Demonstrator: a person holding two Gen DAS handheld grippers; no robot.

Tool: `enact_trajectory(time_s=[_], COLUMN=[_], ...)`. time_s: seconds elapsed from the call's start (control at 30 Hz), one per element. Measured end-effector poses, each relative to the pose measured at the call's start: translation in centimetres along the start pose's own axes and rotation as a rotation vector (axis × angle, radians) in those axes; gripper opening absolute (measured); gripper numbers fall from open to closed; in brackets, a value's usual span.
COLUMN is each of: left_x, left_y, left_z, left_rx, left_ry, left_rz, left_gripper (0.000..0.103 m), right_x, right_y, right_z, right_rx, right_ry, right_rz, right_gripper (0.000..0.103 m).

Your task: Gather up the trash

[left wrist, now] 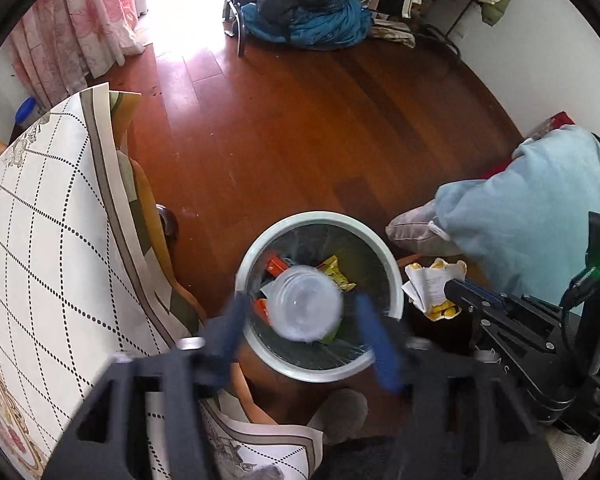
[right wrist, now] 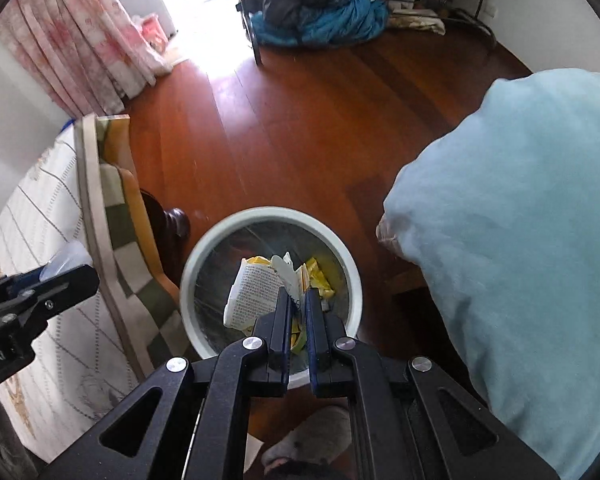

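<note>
The left wrist view looks straight down into the white trash bin [left wrist: 392, 276] on the wooden floor [left wrist: 300, 128]. Only this view shows what lies deep inside: an orange packet [left wrist: 275, 266] and a yellow wrapper [left wrist: 336, 274]. It also shows a clear plastic cup [left wrist: 306, 304], blurred, just above the bin's opening. The left tool [left wrist: 300, 312] has its blue fingers [left wrist: 374, 340] spread wide apart, one on each side of the cup. Whether they touch the cup I cannot tell, because the picture is smeared there. At the right edge of this view the right tool [left wrist: 450, 290] appears from the side, beside the bin's rim, with crumpled printed paper [left wrist: 426, 282] and something yellow at its tip.

The right wrist view shows this grasp much better. The right tool [right wrist: 298, 300] has its fingers nearly together and is clamped on the printed paper [right wrist: 256, 292], which hangs over the opening of the bin [right wrist: 192, 276]. Yellow wrapper pieces [right wrist: 320, 278] show next to the paper. The left tool [right wrist: 66, 276] is at the left edge here, in front of the patterned cloth of the tabletop [right wrist: 52, 320], with a bit of clear plastic at its tip. A large pale blue cushion [right wrist: 512, 220] fills the right side.
</note>
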State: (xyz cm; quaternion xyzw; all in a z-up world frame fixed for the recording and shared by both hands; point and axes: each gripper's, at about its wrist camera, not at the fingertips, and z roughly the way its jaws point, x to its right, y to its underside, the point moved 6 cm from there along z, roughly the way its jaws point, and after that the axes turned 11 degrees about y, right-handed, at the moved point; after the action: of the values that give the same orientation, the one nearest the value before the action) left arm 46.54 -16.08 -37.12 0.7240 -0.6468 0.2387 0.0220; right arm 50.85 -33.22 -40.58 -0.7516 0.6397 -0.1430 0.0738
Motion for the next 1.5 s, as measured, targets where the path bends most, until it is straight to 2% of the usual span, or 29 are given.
enact_trajectory(time_s=[0.03,0.1,0.17,0.2,0.23,0.27,0.37,0.43,0.73,1.13,1.5], left_x=[0.0,0.0,-0.3,-0.5,-0.6,-0.9,-1.2,-1.4,-0.1,3.4,5.2], left_y=[0.1,0.3,0.5,0.6,0.7,0.8,1.3,1.9,5.7,10.9,14.5], left_z=[-0.1,-0.3,-0.6,-1.1,-1.5,-2.2,-4.1,-5.9,-14.9,-26.4,-33.7], left_rx=[0.006,0.009,0.017,0.028,0.036,0.051,0.087,0.117,0.231,0.345,0.438], left_ry=[-0.004,-0.022,-0.046,-0.064,-0.073,-0.086,-0.117,-0.133,-0.142,-0.041,0.025], left_rz=[0.003,0.011,0.018,0.02,0.021,0.021,0.022,0.018,0.03,0.063,0.084], left_gripper=[0.08,0.094,0.096,0.096,0.096,0.096,0.096,0.096,0.096,0.097,0.097], right_x=[-0.2,-0.4,-0.5,-0.6,-0.6,-0.7,-0.8,-0.9,-1.1,-0.7,-0.9], right_y=[0.1,0.3,0.6,0.8,1.0,1.1,1.7,2.0,4.3,9.9,14.7], right_z=[0.3,0.7,0.7,0.5,0.4,0.0,-1.8,-3.3,-12.9,-28.6,-38.7], right_rx=[-0.012,-0.029,-0.034,-0.034,-0.035,-0.032,-0.018,-0.006,0.106,0.264,0.368], right_ry=[0.002,0.016,0.021,0.02,0.017,0.014,0.019,0.017,-0.001,-0.122,-0.234], right_rz=[-0.007,-0.013,-0.016,-0.021,-0.026,-0.029,-0.029,-0.024,-0.035,-0.033,-0.045], right_gripper=[0.008,0.01,0.033,0.065,0.09,0.094,0.095,0.103,0.103,0.103,0.103])
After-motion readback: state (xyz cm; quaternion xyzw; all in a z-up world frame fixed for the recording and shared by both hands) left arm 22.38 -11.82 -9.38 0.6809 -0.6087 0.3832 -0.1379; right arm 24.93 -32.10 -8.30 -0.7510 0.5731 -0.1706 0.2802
